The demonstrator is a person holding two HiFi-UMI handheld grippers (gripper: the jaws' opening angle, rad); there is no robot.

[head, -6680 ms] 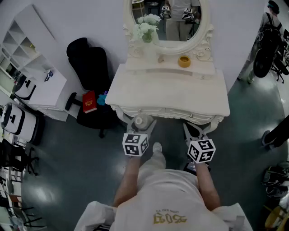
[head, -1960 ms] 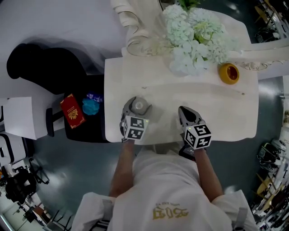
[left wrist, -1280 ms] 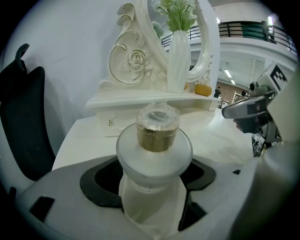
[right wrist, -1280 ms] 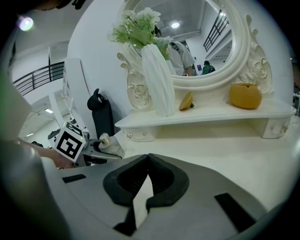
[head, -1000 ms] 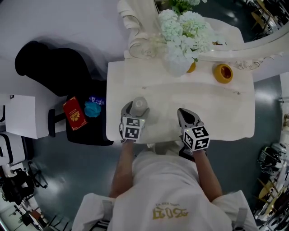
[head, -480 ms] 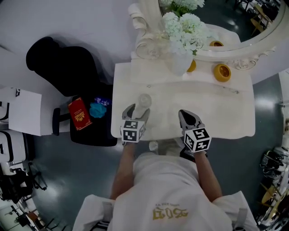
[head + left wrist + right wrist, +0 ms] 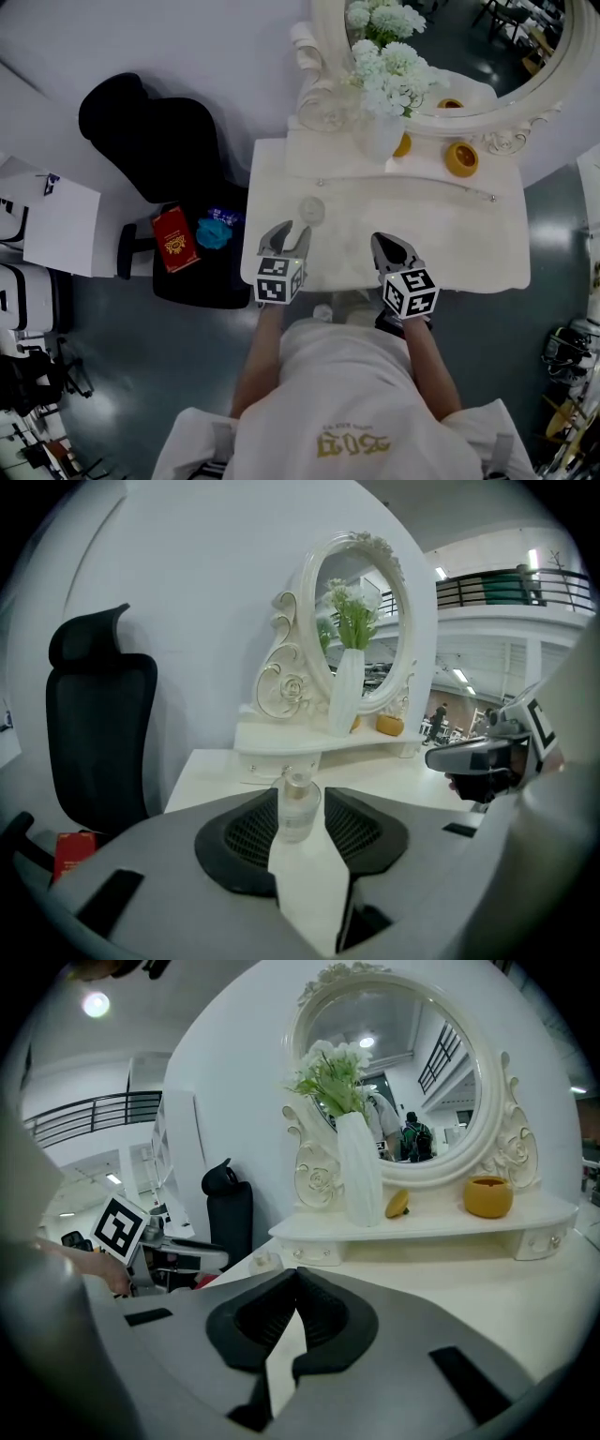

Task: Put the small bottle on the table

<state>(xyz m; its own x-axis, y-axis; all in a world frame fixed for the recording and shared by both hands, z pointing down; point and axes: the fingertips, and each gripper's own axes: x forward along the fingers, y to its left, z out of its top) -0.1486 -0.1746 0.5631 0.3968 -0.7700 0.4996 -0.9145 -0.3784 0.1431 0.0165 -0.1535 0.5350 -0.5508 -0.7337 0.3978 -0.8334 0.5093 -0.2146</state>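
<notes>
The small clear bottle (image 7: 311, 209) stands upright on the white dressing table (image 7: 450, 239), near its left side. My left gripper (image 7: 289, 231) sits just short of it, nearer the table's front edge. In the left gripper view the bottle (image 7: 298, 806) shows past the jaw tips. The left gripper (image 7: 300, 793) has its jaws closing, with nothing pressed between the pads. My right gripper (image 7: 382, 241) rests over the table's front edge, jaws shut and empty. The right gripper (image 7: 293, 1275) has its tips meeting, and the bottle (image 7: 250, 1262) shows off to its left.
A white vase of flowers (image 7: 382, 131), a yellow bowl (image 7: 460, 159) and an oval mirror (image 7: 487, 66) stand on the table's raised back shelf. A black office chair (image 7: 150, 131) stands to the left, with a red book (image 7: 172, 239) and a blue object (image 7: 217, 232) on a seat.
The left gripper let go of the bottle and drew back toward the front edge; the bottle stays standing on the table. The right gripper has barely moved.
</notes>
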